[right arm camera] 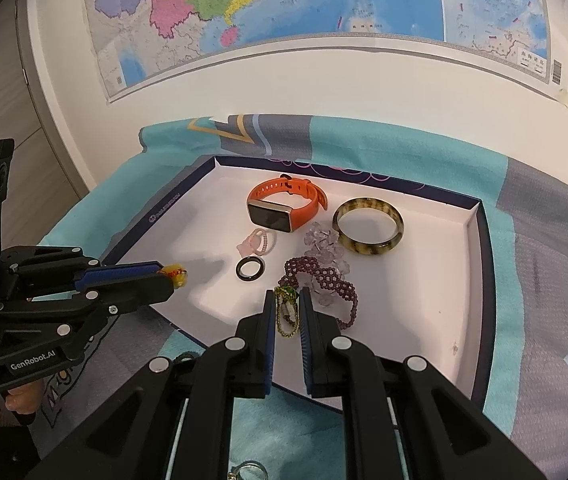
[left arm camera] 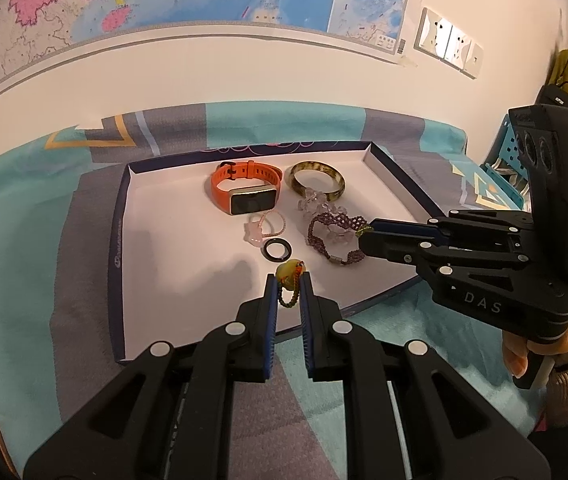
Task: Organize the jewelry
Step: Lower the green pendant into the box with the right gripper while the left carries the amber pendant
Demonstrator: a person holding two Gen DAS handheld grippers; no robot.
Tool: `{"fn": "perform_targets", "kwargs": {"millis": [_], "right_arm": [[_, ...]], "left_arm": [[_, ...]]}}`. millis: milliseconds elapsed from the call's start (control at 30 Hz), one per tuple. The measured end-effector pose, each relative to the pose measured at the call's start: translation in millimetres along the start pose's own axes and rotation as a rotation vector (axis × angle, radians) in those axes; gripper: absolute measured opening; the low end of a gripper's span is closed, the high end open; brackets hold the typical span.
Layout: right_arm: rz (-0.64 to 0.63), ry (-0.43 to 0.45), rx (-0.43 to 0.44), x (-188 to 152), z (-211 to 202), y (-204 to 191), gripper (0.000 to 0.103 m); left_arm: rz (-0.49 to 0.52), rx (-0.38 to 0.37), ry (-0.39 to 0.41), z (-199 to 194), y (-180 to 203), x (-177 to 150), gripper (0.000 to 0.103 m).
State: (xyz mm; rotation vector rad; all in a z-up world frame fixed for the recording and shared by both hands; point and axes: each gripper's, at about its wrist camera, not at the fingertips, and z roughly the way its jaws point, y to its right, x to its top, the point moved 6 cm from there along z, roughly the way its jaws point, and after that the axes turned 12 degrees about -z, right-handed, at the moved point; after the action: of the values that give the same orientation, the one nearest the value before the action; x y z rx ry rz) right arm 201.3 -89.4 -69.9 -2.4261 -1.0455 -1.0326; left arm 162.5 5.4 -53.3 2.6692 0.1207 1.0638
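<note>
Jewelry tray [left arm camera: 152, 248] sits on teal bedspread [left arm camera: 24, 280]. Left gripper [left arm camera: 289, 280] pinches yellow bead charm [left arm camera: 290, 270] over tray's near edge; right gripper [right arm camera: 287, 298] pinches green bead charm [right arm camera: 286, 310]. Lower each onto bare white floor, release gently, avoid purple bracelet [right arm camera: 324, 280].

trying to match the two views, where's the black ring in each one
Left wrist view: black ring in the middle, just beyond the left gripper.
Right wrist view: black ring left of centre, beyond the fingertips.
Shared landmark: the orange watch behind it in the tray.
</note>
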Motion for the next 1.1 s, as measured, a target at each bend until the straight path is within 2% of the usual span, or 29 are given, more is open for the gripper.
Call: {"fn": "perform_targets", "kwargs": {"millis": [1100], "right_arm": [[-0.002, -0.057, -0.007, 0, 22, 4, 0.010]], "left_arm": [[0.023, 0.023, -0.045, 26, 4, 6, 0.011]]}}
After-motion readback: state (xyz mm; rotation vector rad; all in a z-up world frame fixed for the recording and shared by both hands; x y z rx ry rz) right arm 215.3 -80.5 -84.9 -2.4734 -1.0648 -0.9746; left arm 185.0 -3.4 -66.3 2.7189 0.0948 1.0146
